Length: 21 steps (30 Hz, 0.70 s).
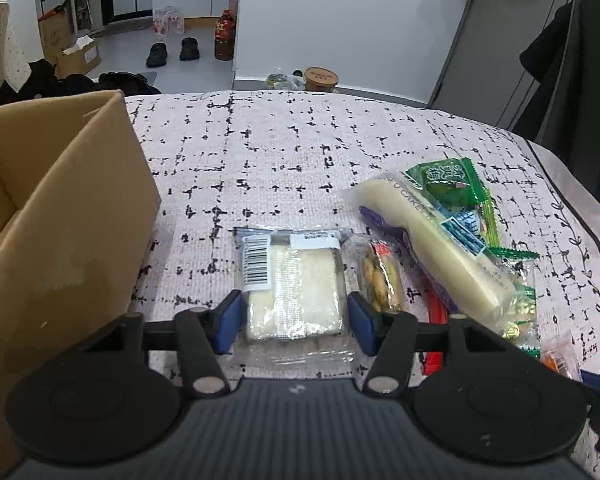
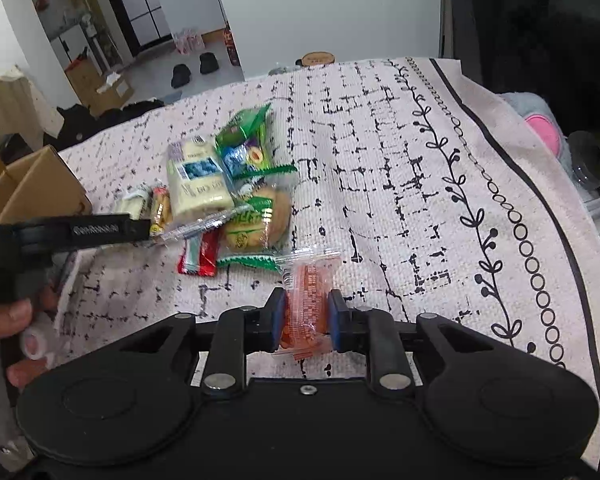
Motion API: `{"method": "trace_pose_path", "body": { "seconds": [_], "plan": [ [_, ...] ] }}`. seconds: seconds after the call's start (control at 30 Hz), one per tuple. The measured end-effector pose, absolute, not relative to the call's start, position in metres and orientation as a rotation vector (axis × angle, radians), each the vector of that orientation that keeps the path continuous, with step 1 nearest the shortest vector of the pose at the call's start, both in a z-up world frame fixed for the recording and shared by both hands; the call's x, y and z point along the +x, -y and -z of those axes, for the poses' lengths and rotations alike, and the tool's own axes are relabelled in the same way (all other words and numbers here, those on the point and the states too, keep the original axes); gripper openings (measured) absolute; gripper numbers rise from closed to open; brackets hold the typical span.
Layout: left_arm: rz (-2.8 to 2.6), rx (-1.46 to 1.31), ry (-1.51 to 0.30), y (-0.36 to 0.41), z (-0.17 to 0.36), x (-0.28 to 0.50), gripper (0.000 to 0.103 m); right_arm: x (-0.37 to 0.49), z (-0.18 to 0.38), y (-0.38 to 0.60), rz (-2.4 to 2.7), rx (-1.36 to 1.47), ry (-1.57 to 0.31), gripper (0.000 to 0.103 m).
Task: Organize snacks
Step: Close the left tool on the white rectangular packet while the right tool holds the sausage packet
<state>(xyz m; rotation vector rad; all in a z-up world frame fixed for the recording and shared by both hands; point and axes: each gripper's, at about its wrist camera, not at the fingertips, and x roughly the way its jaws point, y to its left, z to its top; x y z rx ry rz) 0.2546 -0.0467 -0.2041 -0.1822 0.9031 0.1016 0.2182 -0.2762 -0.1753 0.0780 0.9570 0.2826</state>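
Through the left wrist camera we see our left gripper (image 1: pixel 294 322) spread wide around a clear-wrapped white sandwich pack (image 1: pixel 292 288), blue pads beside it, near the brown cardboard box (image 1: pixel 60 216) at the patterned tablecloth's (image 1: pixel 300 152) left edge. Through the right, our right gripper (image 2: pixel 307 316) pinches an orange clear-wrapped snack packet (image 2: pixel 306 300) beside the snack pile (image 2: pixel 228 192).

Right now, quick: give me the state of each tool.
Left tool: open, its fingers either side of the clear-wrapped white cake, not clamped.
Right tool: closed on the orange snack packet.
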Motion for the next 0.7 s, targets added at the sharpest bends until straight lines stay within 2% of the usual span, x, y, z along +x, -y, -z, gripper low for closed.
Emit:
{"method": "trace_pose_path", "body": {
  "seconds": [0.03,0.17,0.7],
  "plan": [
    [-0.103,-0.181,-0.906,0.046,0.203,0.254,0.048,0.218,0.175,0.276,-0.283,0.071,-0.958,0.022],
    [-0.092,-0.174,-0.919,0.045,0.2,0.251,0.046,0.217,0.175,0.274,-0.283,0.058,-0.954,0.021],
    [-0.075,-0.214,-0.876,0.034,0.162,0.217,0.045,0.214,0.148,0.262,-0.33,0.144,-0.893,0.018]
  ]
}}
